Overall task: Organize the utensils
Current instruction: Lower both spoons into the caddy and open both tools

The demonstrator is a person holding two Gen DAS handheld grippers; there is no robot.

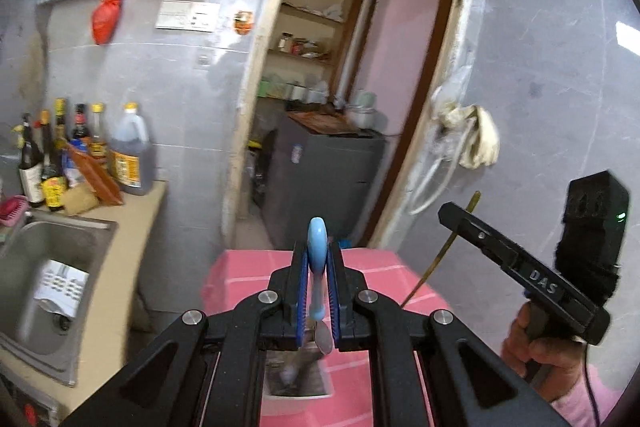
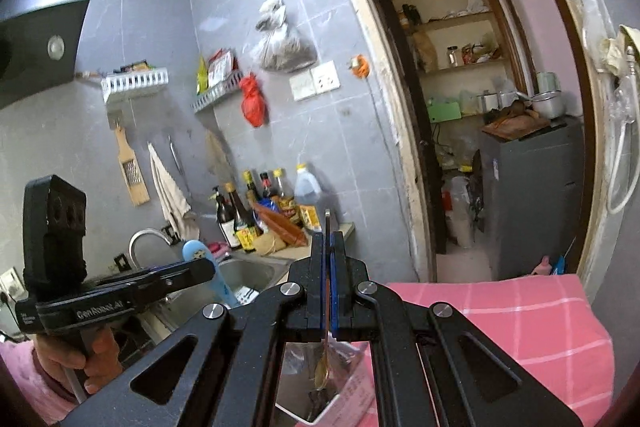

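Pointing handle-up, bowl-down: blue-handled spoon (image 1: pixel 318 267) in left hand-held gripper (image 1: pixel 317 259).

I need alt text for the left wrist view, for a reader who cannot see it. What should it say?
The left gripper holds a blue-handled spoon upright above a white container on a pink checked cloth. At right, a hand holds the right gripper shut on a thin gold utensil. A sink is at left.
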